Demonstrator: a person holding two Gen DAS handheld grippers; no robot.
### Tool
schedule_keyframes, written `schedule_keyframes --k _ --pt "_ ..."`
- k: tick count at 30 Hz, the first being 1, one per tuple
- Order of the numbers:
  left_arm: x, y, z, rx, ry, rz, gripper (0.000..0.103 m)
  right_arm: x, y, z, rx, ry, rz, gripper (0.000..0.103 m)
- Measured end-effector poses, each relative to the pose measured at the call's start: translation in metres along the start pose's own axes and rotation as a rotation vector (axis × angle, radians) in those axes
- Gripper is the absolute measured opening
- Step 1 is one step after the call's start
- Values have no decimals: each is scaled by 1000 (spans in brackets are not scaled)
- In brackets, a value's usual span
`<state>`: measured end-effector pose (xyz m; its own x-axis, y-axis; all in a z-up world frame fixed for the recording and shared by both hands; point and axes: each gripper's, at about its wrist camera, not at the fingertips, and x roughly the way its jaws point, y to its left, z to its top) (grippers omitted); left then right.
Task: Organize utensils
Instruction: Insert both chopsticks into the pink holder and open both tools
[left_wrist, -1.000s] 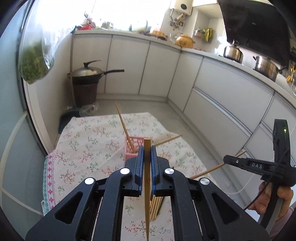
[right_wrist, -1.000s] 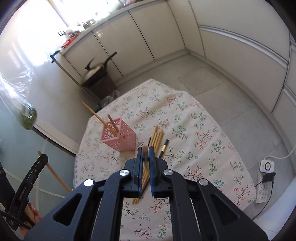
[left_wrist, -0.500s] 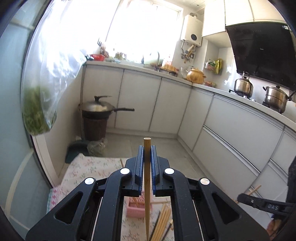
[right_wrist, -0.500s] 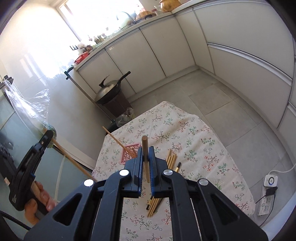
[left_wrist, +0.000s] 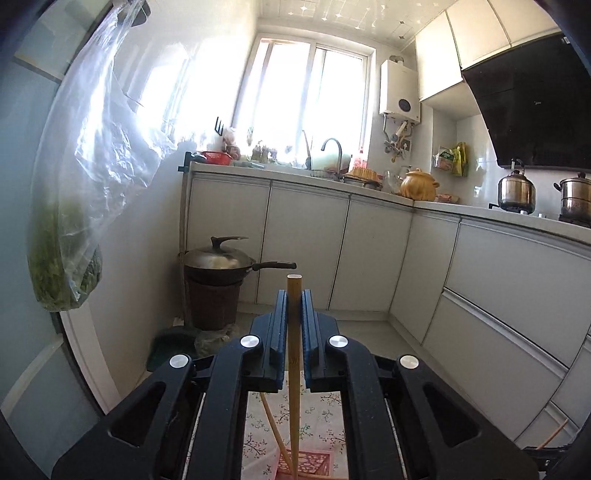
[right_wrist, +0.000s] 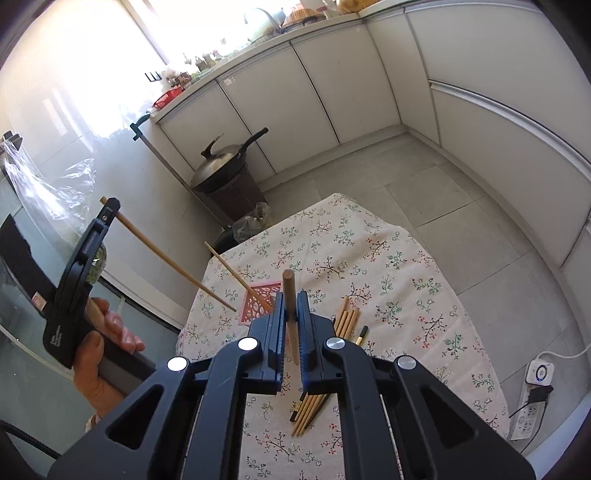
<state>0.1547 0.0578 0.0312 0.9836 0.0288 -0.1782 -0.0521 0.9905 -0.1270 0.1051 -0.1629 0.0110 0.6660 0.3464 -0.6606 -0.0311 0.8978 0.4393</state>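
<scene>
My left gripper is shut on a wooden chopstick and holds it upright above the pink lattice basket. In the right wrist view this gripper sits at the left, its chopstick slanting down toward the basket. My right gripper is shut on a darker wooden chopstick above the table. One chopstick leans in the basket. A bundle of chopsticks lies on the floral tablecloth.
A lidded wok sits on a brown bin beside the table. A bag of greens hangs at the left. White cabinets and a counter with pots run along the walls. A power strip lies on the floor at right.
Both grippers rose and tilted up with their chopsticks. The left view now faces the window and counter, with the basket at the bottom edge. The right chopstick has lifted off the bundle.
</scene>
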Motion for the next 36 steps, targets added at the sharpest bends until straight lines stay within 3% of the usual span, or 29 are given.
schedule_keyframes --k 2,4,6,7,10,15,19,29,36 --pt "9 1 -10 5 -12 5 7 3 2 0 -4 1 -3 6" --pt "22 0 -21 20 43 5 8 4 5 1 -9 3 -3 6" --pt "25 4 -31 14 63 11 14 4 7 2 -8 5 5 6" --pt "24 7 -31 13 64 11 22 4 8 3 -9 3 9 6" --pt "6 18 -18 -26 29 14 34 0 15 5 -14 -10 23 6" --pt "-22 39 3 -91 32 40 38 -2 28 11 -8 -24 48 6" --pt "-35 59 6 -147 44 52 50 -2 45 24 -28 -47 44 6" --pt "-30 84 12 -203 81 60 50 38 84 80 -67 -101 -54 6" --pt "-16 86 9 -208 124 52 50 91 78 84 -39 -89 -106 7"
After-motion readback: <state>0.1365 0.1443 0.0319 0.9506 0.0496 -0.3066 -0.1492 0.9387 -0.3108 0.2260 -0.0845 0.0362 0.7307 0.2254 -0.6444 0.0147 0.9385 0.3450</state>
